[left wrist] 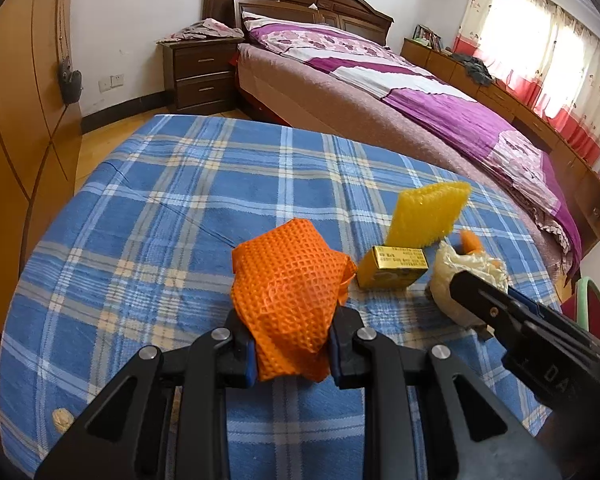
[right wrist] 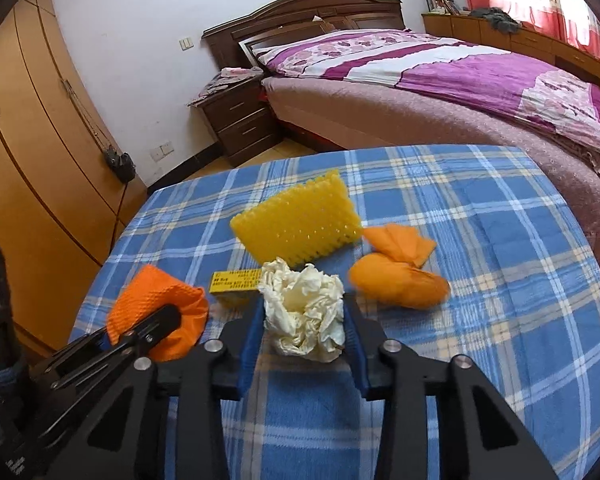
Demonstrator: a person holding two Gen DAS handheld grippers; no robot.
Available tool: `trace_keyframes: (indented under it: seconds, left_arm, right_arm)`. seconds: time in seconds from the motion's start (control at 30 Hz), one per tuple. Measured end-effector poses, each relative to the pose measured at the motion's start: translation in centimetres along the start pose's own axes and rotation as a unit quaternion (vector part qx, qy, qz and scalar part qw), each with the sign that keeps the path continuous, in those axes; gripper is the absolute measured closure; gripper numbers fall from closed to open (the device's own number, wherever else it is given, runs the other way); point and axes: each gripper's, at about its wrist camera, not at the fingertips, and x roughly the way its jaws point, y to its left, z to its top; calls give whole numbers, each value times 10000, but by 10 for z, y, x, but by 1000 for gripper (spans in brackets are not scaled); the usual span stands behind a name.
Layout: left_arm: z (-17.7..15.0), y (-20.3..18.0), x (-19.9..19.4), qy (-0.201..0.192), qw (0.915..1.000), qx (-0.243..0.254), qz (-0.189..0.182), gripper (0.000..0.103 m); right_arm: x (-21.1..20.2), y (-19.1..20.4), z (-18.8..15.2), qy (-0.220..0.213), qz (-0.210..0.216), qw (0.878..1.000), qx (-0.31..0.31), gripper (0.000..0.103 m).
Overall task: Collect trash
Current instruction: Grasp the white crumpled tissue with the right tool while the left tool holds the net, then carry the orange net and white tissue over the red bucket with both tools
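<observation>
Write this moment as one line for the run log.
left gripper: shut on orange mesh | right gripper: shut on tissue wad | on table: yellow box, yellow foam

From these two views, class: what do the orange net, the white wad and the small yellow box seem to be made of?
Orange net: likely soft foam mesh, matte; open diamond cells, bends between the left gripper fingers.
White wad: probably tissue paper, matte; sharp crumples, held in the right gripper.
Small yellow box: apparently printed cardboard, slightly glossy; crisp edges.

One orange foam net (left wrist: 288, 300) sits between the left claw's fingers, one tissue wad (right wrist: 304, 312) between the right's; beyond lie one yellow net (right wrist: 296, 226), one yellow box (right wrist: 234, 282), two orange scraps (right wrist: 398, 286).
</observation>
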Motion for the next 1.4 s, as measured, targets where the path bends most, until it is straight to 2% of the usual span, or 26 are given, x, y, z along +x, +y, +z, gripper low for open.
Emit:
trace_keyframes:
  seconds: [0.53,1.4]
  left_arm:
    - [-3,-11,-17,-149,9998,146,16,77]
    - [-23,-69,-88,-224,9963,453,-692,77]
  right_arm:
    - [-67,-25,-16,-325,325,9981,398,64]
    - [-165,-90,-56,-871,155,9891,1180,64]
